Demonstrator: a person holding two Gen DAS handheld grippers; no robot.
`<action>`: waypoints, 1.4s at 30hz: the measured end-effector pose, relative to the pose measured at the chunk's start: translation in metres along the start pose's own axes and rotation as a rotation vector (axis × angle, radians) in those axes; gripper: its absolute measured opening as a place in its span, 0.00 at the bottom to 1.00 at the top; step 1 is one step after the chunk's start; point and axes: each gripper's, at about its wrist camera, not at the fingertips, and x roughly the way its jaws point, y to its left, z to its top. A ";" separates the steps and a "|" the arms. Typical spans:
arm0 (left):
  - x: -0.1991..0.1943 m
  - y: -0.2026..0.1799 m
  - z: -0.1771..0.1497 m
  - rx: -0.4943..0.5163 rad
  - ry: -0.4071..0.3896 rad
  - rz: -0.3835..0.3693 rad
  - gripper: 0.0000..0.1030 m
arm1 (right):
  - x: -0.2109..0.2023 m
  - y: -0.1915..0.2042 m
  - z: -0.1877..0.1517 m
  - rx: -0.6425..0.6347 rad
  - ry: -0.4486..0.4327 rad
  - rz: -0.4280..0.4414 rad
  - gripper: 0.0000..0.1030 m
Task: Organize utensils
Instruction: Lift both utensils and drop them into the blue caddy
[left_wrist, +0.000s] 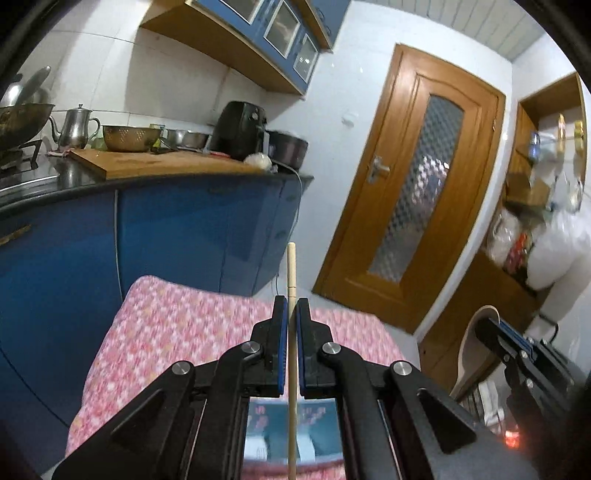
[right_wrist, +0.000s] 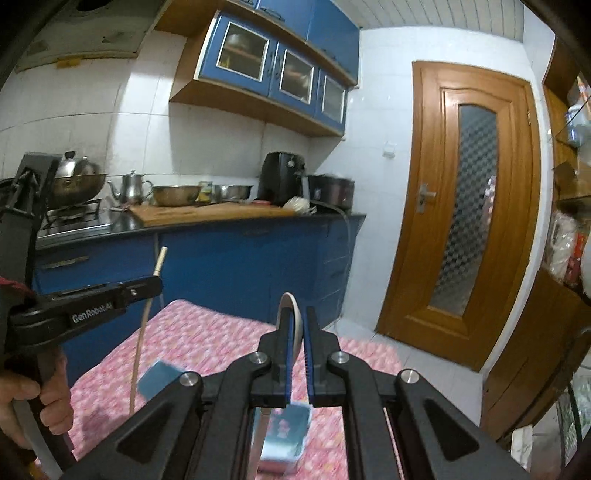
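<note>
pale wooden chopstick clamped upright in left tool, right tool clamped on cream spoon

My left claw is clamped on a pale wooden chopstick, a thin round stick standing nearly upright between the blue pads, its tip poking well above them and its lower length running down below. My right claw pinches a pale spoon, bowl end up and curved over the pads, handle hanging down underneath.
</note>
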 end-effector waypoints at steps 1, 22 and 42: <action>0.004 0.001 0.002 -0.004 -0.015 0.004 0.02 | 0.005 -0.001 0.001 -0.001 -0.009 -0.008 0.06; 0.050 0.022 -0.053 0.097 -0.139 0.099 0.02 | 0.078 0.002 -0.055 0.031 0.032 -0.002 0.06; 0.043 0.018 -0.079 0.143 -0.122 0.073 0.02 | 0.074 0.019 -0.077 0.005 0.086 0.090 0.07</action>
